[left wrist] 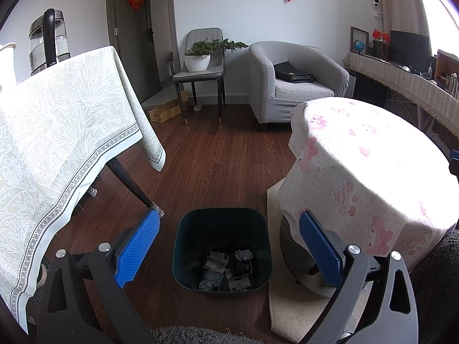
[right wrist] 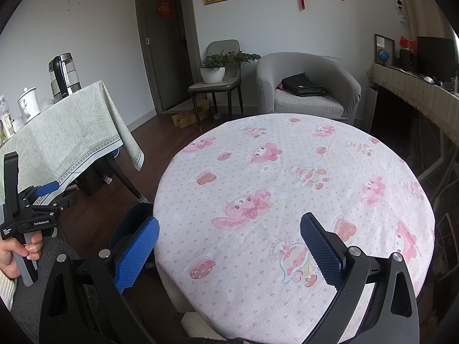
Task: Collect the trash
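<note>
A dark teal bin (left wrist: 222,223) stands on the wood floor between two tables, holding several crumpled papers and wrappers (left wrist: 226,269). My left gripper (left wrist: 229,229) hangs open above the bin, nothing between its blue pads (left wrist: 137,250). In the right wrist view my right gripper (right wrist: 229,230) is open over the round table (right wrist: 301,189) with the pink cartoon cloth; nothing lies on the cloth. The bin's rim (right wrist: 134,215) peeks out left of that table. A hand (right wrist: 17,253) holds the left gripper's body (right wrist: 31,215) at the left edge.
A table with a green patterned cloth (left wrist: 63,132) and a kettle (left wrist: 48,40) stands left. Beyond are a chair with a potted plant (left wrist: 200,54), a grey armchair (left wrist: 298,83) with a black bag, and a cluttered sideboard (left wrist: 407,80). A beige mat (left wrist: 289,301) lies under the round table.
</note>
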{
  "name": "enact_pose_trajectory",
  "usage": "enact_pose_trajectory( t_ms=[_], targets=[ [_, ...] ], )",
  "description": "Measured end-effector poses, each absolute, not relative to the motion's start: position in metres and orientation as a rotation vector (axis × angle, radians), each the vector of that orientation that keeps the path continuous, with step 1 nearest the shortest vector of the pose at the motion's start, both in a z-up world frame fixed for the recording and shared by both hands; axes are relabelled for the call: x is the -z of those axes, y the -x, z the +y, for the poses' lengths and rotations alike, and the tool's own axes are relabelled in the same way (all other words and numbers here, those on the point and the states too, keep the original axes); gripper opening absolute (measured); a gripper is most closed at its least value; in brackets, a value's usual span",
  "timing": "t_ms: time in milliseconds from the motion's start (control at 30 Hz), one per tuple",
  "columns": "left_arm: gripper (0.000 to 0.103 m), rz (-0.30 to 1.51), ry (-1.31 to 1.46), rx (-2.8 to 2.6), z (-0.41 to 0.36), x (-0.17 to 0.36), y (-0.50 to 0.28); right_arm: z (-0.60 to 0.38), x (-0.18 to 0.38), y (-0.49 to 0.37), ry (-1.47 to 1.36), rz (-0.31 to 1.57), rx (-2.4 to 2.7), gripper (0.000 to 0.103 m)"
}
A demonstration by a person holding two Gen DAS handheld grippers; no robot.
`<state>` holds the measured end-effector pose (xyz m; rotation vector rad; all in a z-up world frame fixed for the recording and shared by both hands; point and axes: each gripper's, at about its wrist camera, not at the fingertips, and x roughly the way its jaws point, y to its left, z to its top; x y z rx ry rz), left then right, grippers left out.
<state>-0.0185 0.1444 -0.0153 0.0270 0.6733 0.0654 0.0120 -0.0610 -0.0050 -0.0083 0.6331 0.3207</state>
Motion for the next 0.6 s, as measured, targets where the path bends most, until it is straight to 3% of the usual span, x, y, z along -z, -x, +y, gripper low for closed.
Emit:
enact_pose_trajectory(
  t_ms=[600],
  targets=[
    [0.100, 0.676, -0.028, -0.063, 0.1433, 0.0163, 0.0185, -0.0615, 0.0053, -0.0122, 0.008, 0.634, -0.320, 0.100]
  ],
)
